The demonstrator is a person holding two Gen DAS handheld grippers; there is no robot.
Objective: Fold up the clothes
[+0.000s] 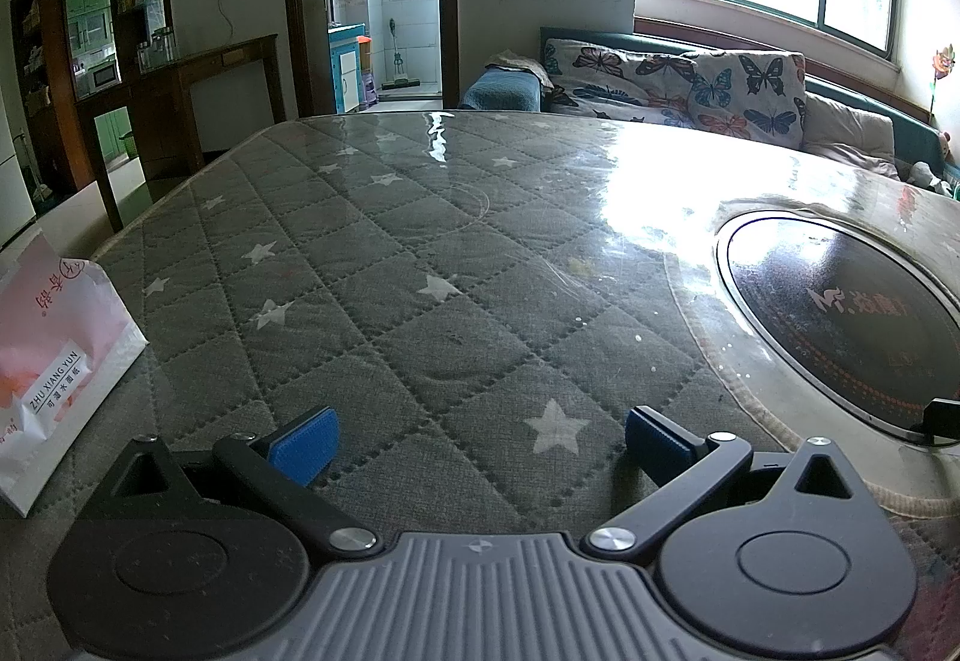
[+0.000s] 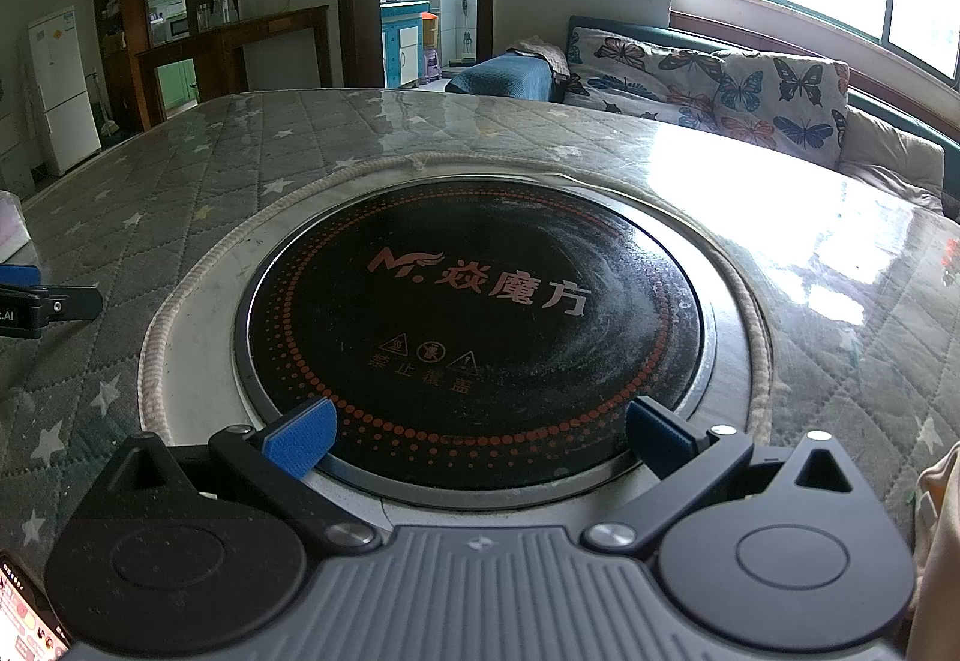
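Note:
My left gripper point(image 1: 480, 442) is open and empty, low over the grey quilted star-pattern table cover point(image 1: 372, 265). My right gripper point(image 2: 480, 436) is open and empty, just above the near rim of the round black induction cooktop point(image 2: 474, 313) set in the table. A strip of pale cream cloth point(image 2: 939, 553) shows at the right edge of the right wrist view; what garment it is cannot be told. The tip of my left gripper shows at the left edge of the right wrist view point(image 2: 36, 295). No other clothing is in view on the table.
A pink and white tissue pack point(image 1: 54, 367) lies at the table's left edge. The cooktop also shows in the left wrist view point(image 1: 840, 313). A phone point(image 2: 30, 625) sits at the bottom left. A butterfly-print sofa point(image 2: 720, 85) stands beyond the table under the window.

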